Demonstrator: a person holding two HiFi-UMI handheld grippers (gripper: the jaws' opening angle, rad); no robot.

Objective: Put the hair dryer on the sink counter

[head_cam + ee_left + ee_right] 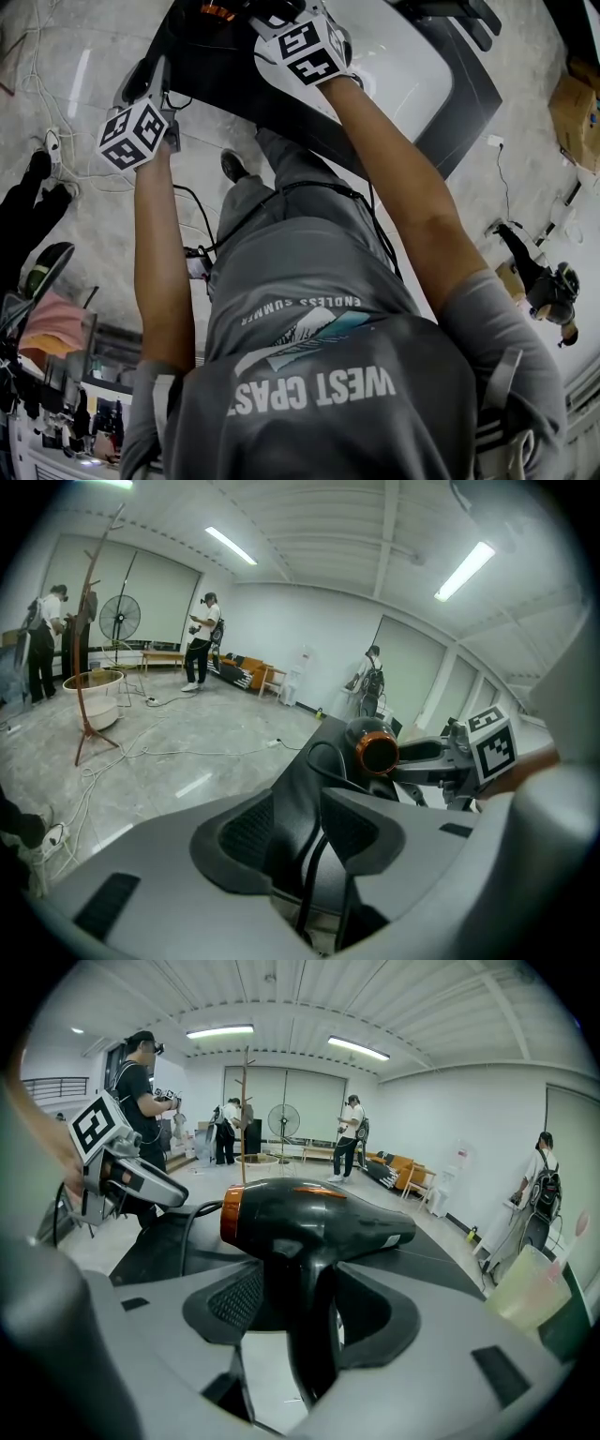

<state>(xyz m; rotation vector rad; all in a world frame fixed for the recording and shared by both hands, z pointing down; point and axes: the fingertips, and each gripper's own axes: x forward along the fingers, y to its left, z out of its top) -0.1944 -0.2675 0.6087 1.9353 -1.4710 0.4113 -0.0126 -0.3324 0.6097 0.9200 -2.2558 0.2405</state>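
While handle of hair dryer [319, 1215] stands between right gripper [302, 1314] wide jaws, left gripper [302, 834] jaws gape around cord [312, 878].

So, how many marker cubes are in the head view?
2. One marker cube sits on the left gripper, at the left of the head view; the other sits on the right gripper, near the top edge. None seems hidden.

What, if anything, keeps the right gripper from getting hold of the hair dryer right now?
Nothing that shows, so probably yes. The right gripper has its jaws apart with the handle of the hair dryer standing between them, and nothing else sits in the gap. Closing them should likely be enough.
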